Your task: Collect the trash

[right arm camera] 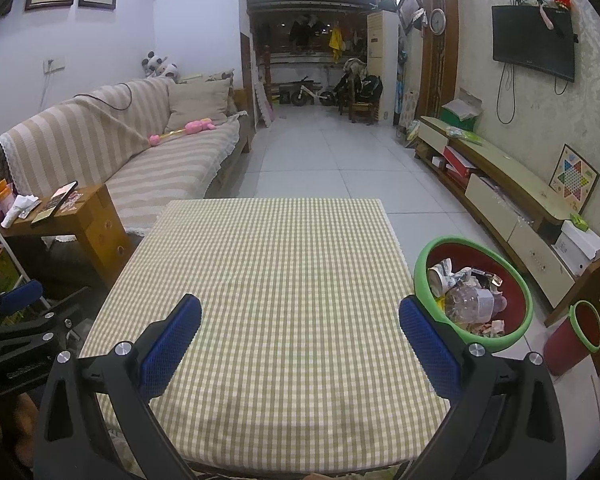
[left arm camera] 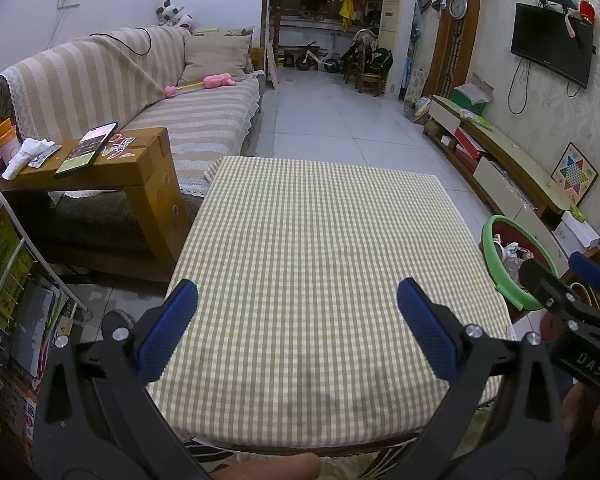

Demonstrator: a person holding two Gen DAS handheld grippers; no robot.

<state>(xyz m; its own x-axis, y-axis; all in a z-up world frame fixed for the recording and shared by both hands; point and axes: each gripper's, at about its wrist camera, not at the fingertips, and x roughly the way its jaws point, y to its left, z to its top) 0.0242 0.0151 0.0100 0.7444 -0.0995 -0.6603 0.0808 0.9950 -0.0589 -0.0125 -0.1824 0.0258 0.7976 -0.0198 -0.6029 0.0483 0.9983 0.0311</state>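
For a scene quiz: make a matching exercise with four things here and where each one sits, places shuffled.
Things:
1. plastic bottle
2. phone
3. pink toy
4. television

Places:
A. on the striped sofa
B. mounted on the wall
C. inside the green-rimmed bin
D. on the wooden side table

Pairs: 1-C, 2-D, 3-A, 4-B

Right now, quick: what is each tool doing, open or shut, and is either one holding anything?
Left tool: open, holding nothing, over the checked table.
Right tool: open, holding nothing, beside the trash bin.
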